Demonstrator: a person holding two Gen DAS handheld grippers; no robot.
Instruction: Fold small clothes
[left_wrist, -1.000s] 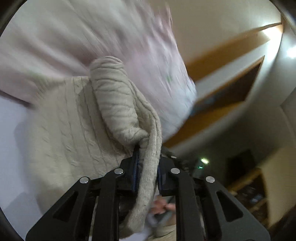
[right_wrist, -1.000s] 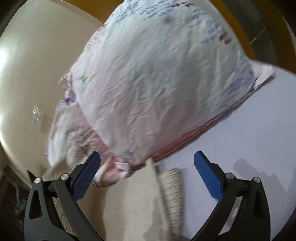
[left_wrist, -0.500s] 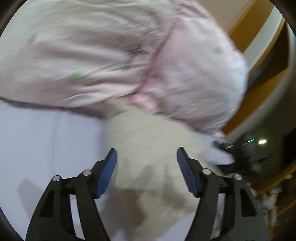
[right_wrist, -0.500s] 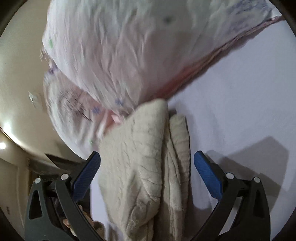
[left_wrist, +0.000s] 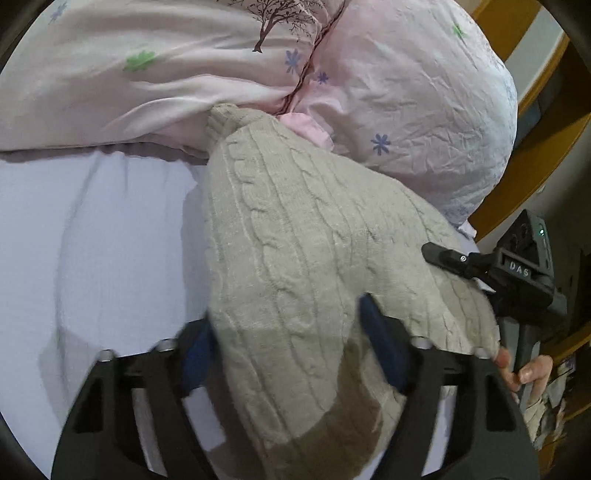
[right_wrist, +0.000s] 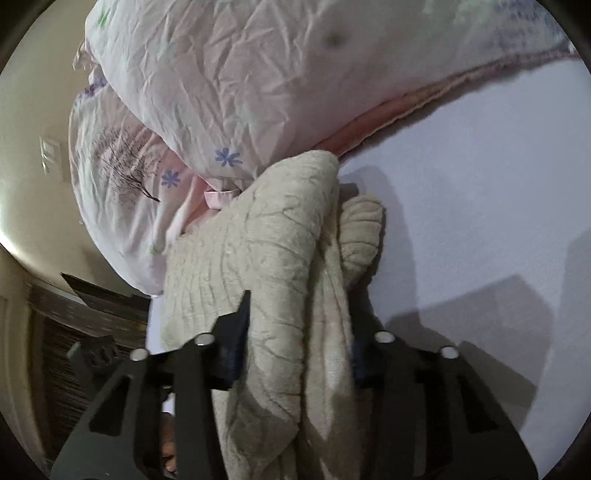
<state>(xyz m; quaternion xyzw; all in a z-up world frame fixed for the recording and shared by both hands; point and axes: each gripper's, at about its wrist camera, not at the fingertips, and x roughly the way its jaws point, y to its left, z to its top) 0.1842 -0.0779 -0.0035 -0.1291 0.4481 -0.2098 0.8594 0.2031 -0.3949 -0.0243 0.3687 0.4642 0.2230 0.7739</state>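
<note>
Beige cable-knit sweater (left_wrist: 295, 266) lies bunched on a pale lilac bed sheet (left_wrist: 92, 240), its far end touching a pink flowered duvet (left_wrist: 406, 110) heaped behind it. Left hand-held gripper (left_wrist: 288, 343): jaws set wide, one blue pad (left_wrist: 380, 347) on each side of the knit, fabric lying between them; whether the pads press it cannot be told. Right hand-held gripper (right_wrist: 299, 332): jaws narrower, straddling a thick fold of the sweater (right_wrist: 273, 266); contact with the pads unclear. From the left wrist view the right hand-held gripper's black fingertip (left_wrist: 443, 256) rests on the sweater's right edge.
</note>
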